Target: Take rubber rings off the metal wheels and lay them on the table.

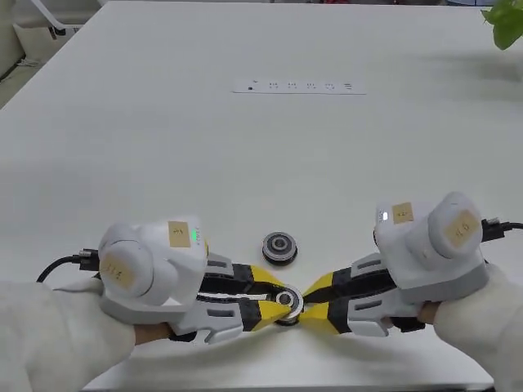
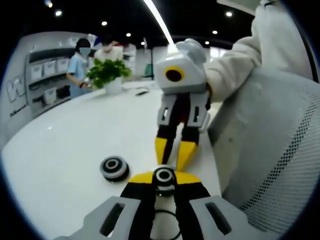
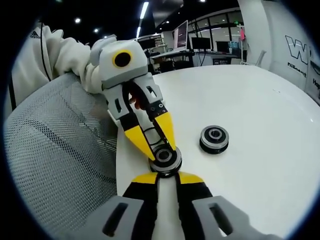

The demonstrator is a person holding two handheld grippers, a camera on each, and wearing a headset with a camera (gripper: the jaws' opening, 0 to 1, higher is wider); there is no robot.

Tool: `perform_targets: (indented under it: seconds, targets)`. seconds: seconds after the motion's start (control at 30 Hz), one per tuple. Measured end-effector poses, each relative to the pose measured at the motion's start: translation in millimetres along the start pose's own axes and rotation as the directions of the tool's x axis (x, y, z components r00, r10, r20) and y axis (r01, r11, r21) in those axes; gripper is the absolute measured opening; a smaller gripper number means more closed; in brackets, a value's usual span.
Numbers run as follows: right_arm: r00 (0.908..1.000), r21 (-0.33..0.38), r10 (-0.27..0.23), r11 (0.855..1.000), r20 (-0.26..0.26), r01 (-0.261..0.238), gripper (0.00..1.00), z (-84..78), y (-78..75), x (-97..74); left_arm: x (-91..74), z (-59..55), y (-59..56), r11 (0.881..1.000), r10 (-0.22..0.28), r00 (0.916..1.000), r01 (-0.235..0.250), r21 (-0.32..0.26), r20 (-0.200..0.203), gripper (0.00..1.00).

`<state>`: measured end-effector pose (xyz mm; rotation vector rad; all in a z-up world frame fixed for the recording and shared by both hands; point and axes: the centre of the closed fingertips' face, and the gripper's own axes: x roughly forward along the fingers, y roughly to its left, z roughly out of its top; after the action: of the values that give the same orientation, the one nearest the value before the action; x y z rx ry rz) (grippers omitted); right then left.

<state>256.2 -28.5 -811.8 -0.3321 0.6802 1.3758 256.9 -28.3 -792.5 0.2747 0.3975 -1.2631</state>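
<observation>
metal wheel (image 1: 286, 300) clamped in left hand-held gripper (image 2: 164, 176); right hand-held gripper (image 3: 165, 176) narrow at its rim, grip unclear; second wheel (image 1: 279, 247) just beyond.

Left hand-held gripper (image 1: 271, 304) clamped; right hand-held gripper (image 1: 308, 296) tip-to-tip with it, jaws narrow.

metal wheel (image 1: 279, 247) (image 1: 287, 299) x2 | gripper (image 1: 274, 305) (image 1: 310, 294) x2 | power strip (image 1: 298, 86) x1 | plant (image 1: 507, 24) x1

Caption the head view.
The left gripper and right gripper meet at one metal wheel; a second wheel lies on the table.
</observation>
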Motion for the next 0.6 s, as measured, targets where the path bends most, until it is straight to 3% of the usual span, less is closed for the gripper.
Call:
perform_targets:
  seconds: [0.23,0.43,0.6]
  targets:
    - [0.9999,-0.010,-0.013,1.000,0.005,0.013,0.01,0.5,-3.2,-1.0,-1.5,1.0,-0.2,1.000,0.000,1.0000,0.000,-0.002,0.007,0.14]
    - [0.9998,0.008,-0.019,1.000,0.005,0.019,0.00,1.5,-4.9,-0.3,-2.2,1.8,-0.7,1.000,0.001,1.0000,-0.001,-0.001,0.010,0.14]
    - [0.9997,0.123,-0.023,0.992,0.013,0.021,0.00,0.4,-6.6,-1.1,-2.4,1.9,-0.8,1.000,0.001,1.0000,-0.001,-0.003,0.010,0.14]
